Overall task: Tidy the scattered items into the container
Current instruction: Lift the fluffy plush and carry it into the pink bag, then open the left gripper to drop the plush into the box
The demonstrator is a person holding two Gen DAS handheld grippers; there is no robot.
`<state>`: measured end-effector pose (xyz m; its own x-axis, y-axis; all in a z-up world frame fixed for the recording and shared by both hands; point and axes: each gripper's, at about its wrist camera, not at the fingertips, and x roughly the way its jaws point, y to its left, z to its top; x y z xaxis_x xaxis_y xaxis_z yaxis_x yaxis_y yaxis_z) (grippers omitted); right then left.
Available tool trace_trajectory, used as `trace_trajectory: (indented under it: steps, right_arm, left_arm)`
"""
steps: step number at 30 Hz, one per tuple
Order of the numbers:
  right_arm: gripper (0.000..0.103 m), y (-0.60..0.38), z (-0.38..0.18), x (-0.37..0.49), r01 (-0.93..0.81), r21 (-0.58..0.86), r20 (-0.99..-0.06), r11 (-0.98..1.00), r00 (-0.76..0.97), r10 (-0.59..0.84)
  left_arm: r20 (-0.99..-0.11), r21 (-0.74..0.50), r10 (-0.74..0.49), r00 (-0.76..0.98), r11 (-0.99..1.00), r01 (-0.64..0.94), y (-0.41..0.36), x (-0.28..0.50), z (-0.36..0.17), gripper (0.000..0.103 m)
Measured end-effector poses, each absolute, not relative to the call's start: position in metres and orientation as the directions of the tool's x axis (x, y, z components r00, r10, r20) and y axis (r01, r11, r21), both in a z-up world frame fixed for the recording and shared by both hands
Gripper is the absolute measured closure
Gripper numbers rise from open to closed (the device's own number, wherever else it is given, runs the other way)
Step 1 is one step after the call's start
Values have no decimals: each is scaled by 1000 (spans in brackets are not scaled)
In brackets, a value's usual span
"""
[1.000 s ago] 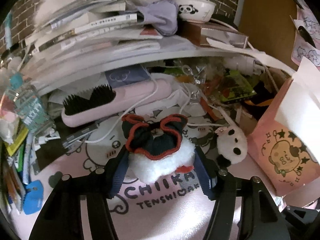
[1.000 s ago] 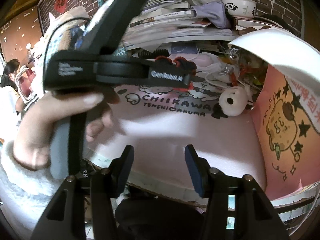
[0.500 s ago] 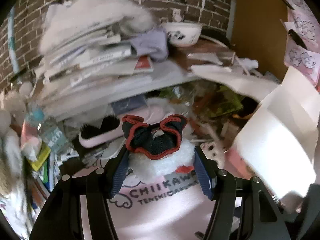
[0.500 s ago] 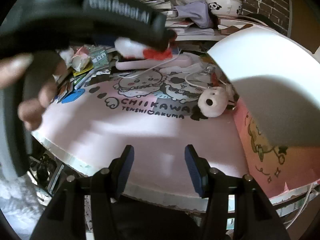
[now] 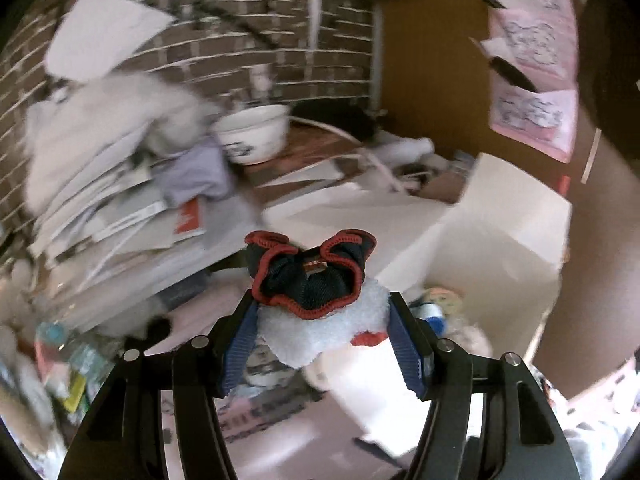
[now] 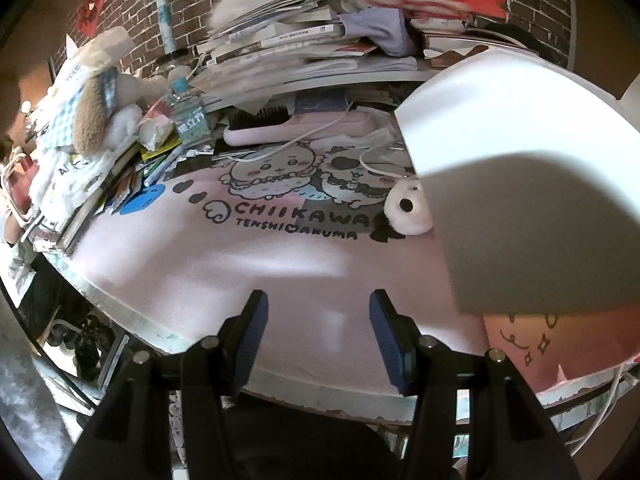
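Task partly done. Pink cartoon-print paper bag [image 5: 516, 232], at right of pink-mat counter [image 6: 248, 264], stands open; some small items show inside, unclear which. Left claw [image 5: 322, 330] is closed on white fluffy plush with navy red-edged ruffle [image 5: 316, 284], held above bag mouth. Right claw [image 6: 316, 340] is spread open, empty. Round white panda plush [image 6: 406, 210] remains on counter beside bag.
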<state>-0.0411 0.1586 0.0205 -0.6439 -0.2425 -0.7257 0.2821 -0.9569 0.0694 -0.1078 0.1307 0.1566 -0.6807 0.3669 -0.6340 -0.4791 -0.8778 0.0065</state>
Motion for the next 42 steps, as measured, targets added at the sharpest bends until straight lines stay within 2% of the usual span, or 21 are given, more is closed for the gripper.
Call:
trace_trajectory:
  steps: [12,29,34,37,42]
  right_arm:
    - [54,166,17,-39,272,91,-724,-958,-642,-251]
    - [54,166,17,-39,274,102,-723,-956,-640,-260]
    - [54,166,17,-39,272,98,-721,-957,-644,-257]
    - [54,167,16,-37,270,93,-713,-958,-654,-254]
    - [54,175,13,-30,247,121,-664,-961,-700,-263]
  left_arm:
    - [-748,82,382,-542,-758,-647,191,-114,150,45]
    - [-879,45,341,-334,-637,-769,232,-116,135,44]
    - [-884,51,333,-327,-627,-777,233,-112,131,39]
    - [-865,69,351,-360,-627,-776,231,-108,137,25]
    - [-794,70,429,-429,-637,-767,217,-97,156,23]
